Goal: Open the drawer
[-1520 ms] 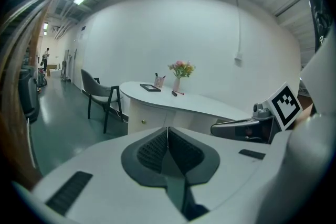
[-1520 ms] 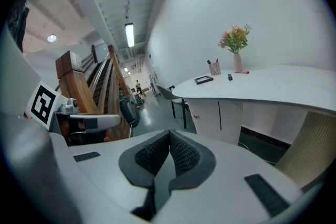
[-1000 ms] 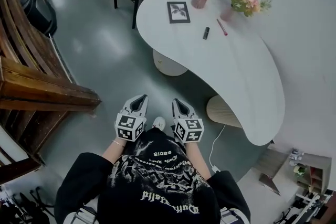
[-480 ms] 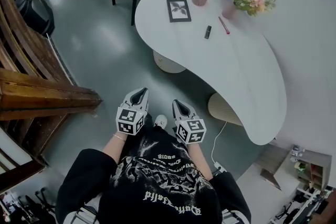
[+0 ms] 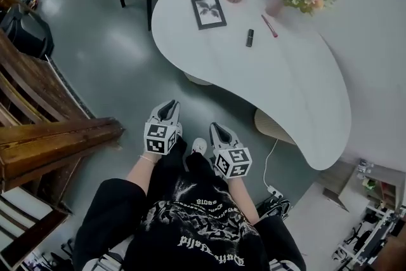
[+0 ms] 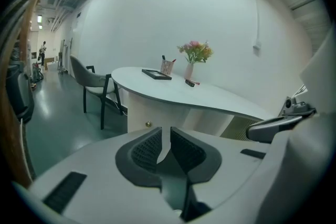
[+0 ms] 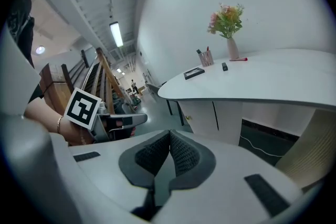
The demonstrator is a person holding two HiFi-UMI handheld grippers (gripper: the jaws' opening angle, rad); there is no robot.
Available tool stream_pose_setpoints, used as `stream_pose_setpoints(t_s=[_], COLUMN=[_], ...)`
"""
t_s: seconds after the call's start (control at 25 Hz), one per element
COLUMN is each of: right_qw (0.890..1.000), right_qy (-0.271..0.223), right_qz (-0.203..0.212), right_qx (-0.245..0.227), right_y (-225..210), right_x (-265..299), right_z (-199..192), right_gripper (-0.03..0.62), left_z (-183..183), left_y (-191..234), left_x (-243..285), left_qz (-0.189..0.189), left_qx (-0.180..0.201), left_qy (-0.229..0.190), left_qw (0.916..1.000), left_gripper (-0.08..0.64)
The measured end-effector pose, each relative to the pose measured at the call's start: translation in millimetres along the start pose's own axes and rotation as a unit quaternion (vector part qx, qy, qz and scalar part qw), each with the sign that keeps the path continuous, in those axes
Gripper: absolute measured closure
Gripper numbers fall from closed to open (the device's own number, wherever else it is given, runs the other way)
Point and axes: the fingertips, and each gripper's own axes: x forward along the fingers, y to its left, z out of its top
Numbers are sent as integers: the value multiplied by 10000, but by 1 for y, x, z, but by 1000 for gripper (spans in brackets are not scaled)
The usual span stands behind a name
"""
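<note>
With the desk (image 5: 298,73) approached, the left hand-held gripper (image 6: 169,132) was just cracked open, empty, the right hand-held gripper (image 7: 169,136) kept closed; the knobbed drawer (image 6: 140,112) beneath remains unreached, well ahead.

L gripper (image 5: 168,105) jaws just opening (empty); R gripper (image 5: 218,129) closed.
</note>
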Motion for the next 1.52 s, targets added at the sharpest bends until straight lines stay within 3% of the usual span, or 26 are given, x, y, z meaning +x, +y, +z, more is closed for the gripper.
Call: stream_pose_setpoints(t_s=[0.12,0.36,0.64,0.96,1.2,1.52], right_qw=[9998,9991,9999,9998,9994,9989], right_qy=[-44,-105,23,162,310,460], right_qz=[-127,-285,-102,-63,-22,-24], right_qx=[149,280,-53,-85,-129,-121], right_y=[-5,-18,-26,-44,-50,-61], right_x=[14,41,71,91,106,111], right_z=[0,-3,-10,-42,-74,-101], right_gripper=[566,566,566,566,566,566], left_z=[-1,-12,-11,-22,-28,-32], left_y=[9,30,52,72,76,88], left_x=[26,75,128,186,223,260], left_qz=[-111,-121,-141,-165,-349,-396], left_qx=[20,21,51,252,627,854], left_qy=[94,174,-115,-329,-424,-517], left_qw=[9999,9998,9998,9990,9965,9942], left_gripper=[461,415,393,376,360,348])
